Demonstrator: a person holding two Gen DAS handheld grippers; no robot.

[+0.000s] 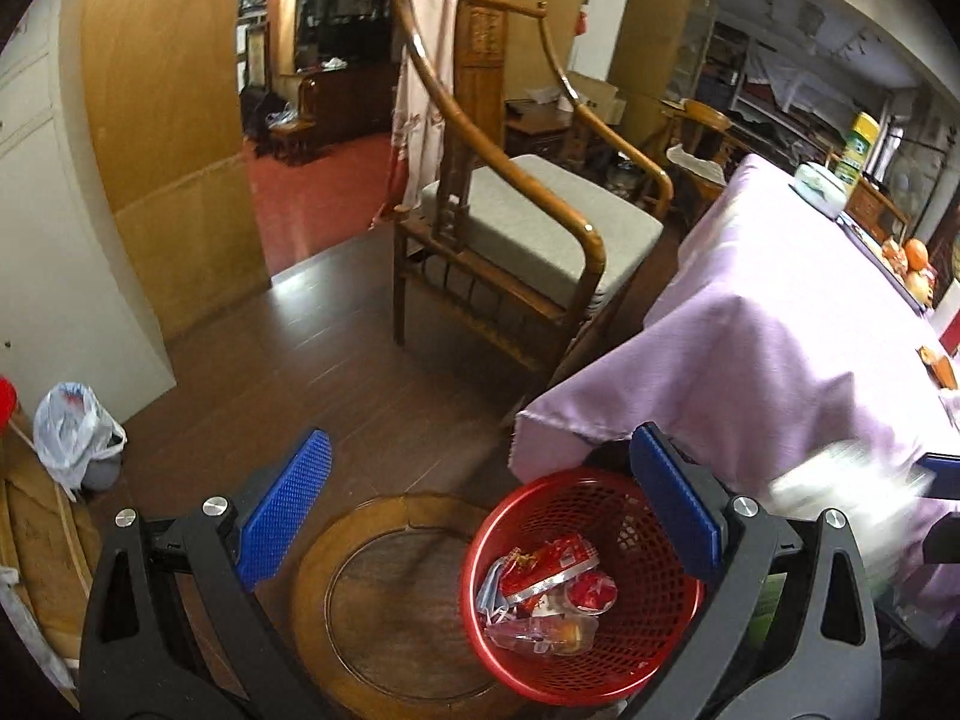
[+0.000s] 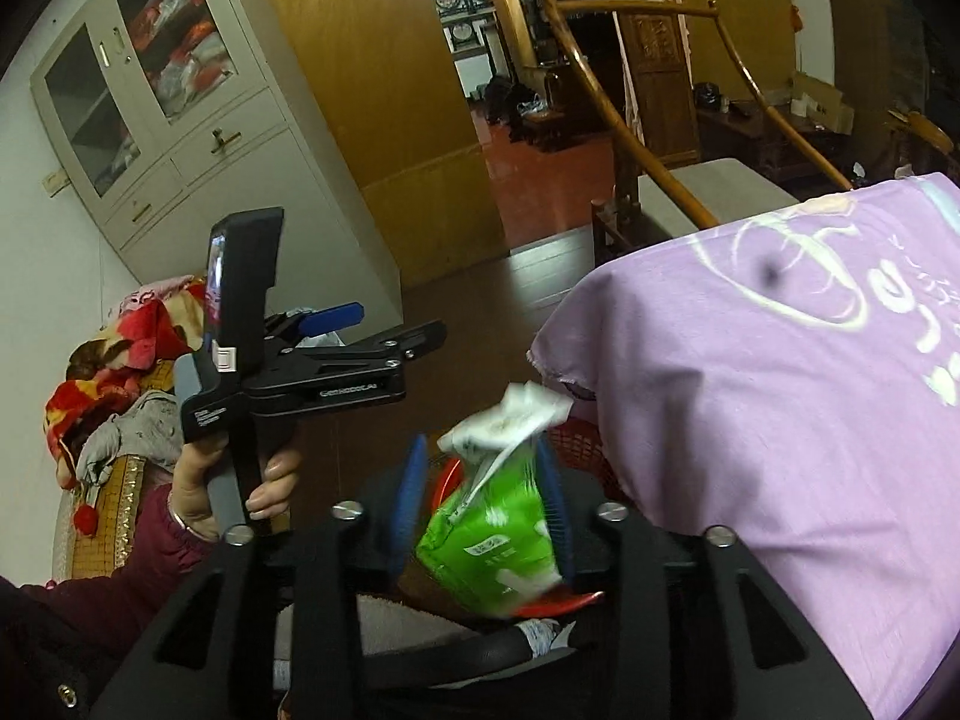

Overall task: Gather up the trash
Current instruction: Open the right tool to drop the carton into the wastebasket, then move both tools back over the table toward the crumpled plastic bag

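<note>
A red mesh basket (image 1: 648,546) stands on a round wooden stool (image 1: 336,588) and holds several crumpled wrappers (image 1: 549,570). My left gripper (image 1: 480,510) hangs above the basket and stool, open wide with nothing between its blue pads. In the right wrist view a green and white packet (image 2: 498,534) sits tilted and blurred between the blue pads of my right gripper (image 2: 480,504), over the basket's rim (image 2: 579,441). The left pad stands apart from the packet, so the jaws are open. The same packet (image 1: 840,486) shows blurred at the right of the left wrist view.
A table under a purple cloth (image 1: 780,324) overhangs the basket on the right. A wooden armchair (image 1: 528,228) stands behind. A plastic bag (image 1: 75,432) lies on the floor at left. A hand (image 2: 270,480) holds the left gripper (image 2: 396,321) beside a white cabinet (image 2: 180,120).
</note>
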